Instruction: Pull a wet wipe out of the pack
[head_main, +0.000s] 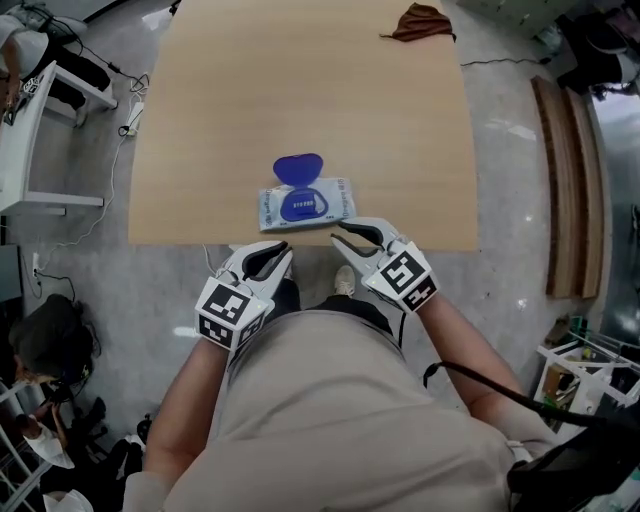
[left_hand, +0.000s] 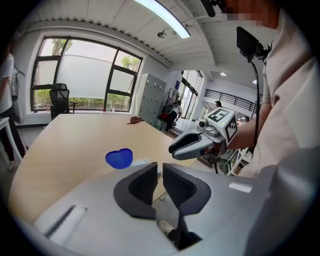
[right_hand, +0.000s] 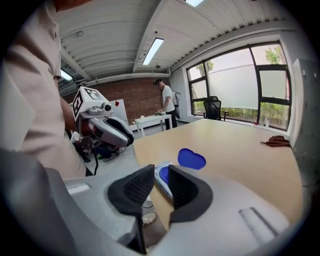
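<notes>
The pack (head_main: 305, 203) lies crosswise near the table (head_main: 300, 80) edge, with its lid (head_main: 298, 168) raised on the far side. Just short of the pack hang the left gripper (head_main: 272, 250) and right gripper (head_main: 345, 232), jaws nearly together and empty. The right looks nearer the pack.

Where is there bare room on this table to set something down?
Bare wood between the wipe pack and the brown cloth, plus both sides of the pack. Crowded at the near edge, by the left gripper and right gripper.
</notes>
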